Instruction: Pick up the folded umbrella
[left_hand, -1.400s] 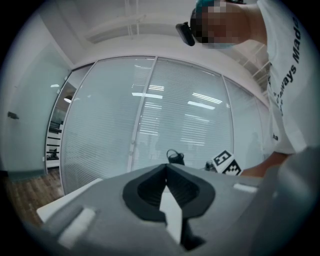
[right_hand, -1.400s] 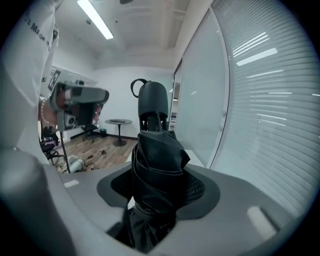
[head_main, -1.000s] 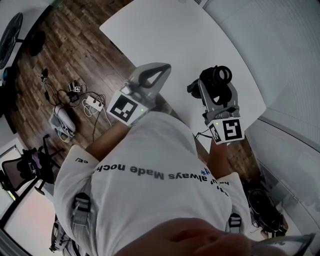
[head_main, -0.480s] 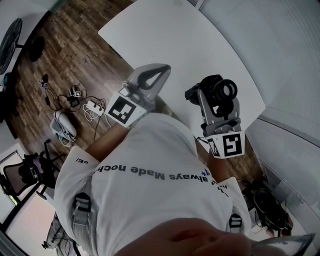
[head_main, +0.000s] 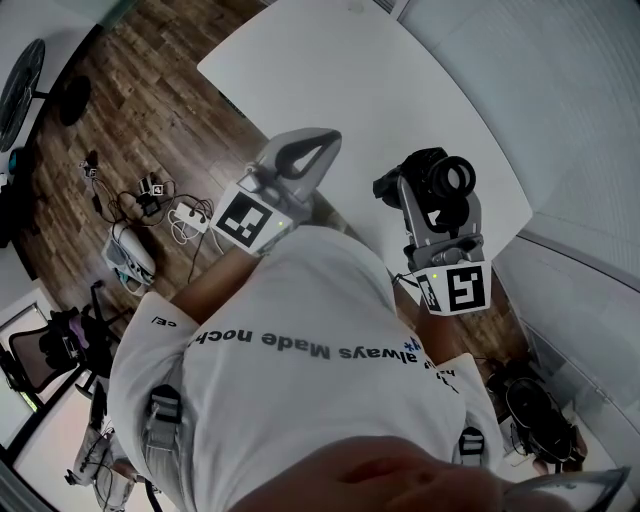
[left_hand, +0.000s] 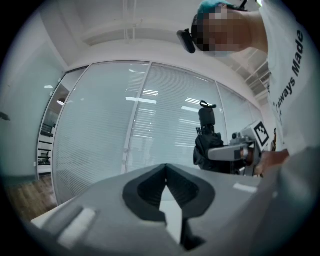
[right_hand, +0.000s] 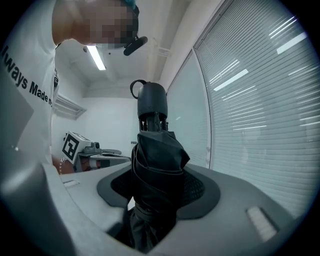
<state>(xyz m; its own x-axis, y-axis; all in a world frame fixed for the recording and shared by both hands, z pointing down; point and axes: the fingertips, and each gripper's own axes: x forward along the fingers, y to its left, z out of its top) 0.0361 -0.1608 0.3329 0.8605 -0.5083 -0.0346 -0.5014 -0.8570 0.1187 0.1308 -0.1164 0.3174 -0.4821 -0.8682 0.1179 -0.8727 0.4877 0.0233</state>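
Note:
The folded black umbrella (right_hand: 156, 175) stands upright between the jaws of my right gripper (right_hand: 157, 192), which is shut on it; its handle (right_hand: 151, 102) with a wrist loop points up. From the head view the umbrella (head_main: 432, 183) is held above the white table (head_main: 380, 90), clear of its top. My left gripper (head_main: 310, 150) is shut with nothing in it, level beside the right one, its jaw tips touching (left_hand: 166, 167). The left gripper view also catches the umbrella (left_hand: 207, 142) at the right.
A glass wall with blinds (left_hand: 150, 125) runs behind the table. On the wooden floor at the left lie cables and a power strip (head_main: 185, 210), with an office chair (head_main: 40, 350) near the lower left. The person's white shirt (head_main: 300, 360) fills the lower head view.
My right gripper has risen a little with the umbrella and shifted slightly. The left gripper has stayed where it was.

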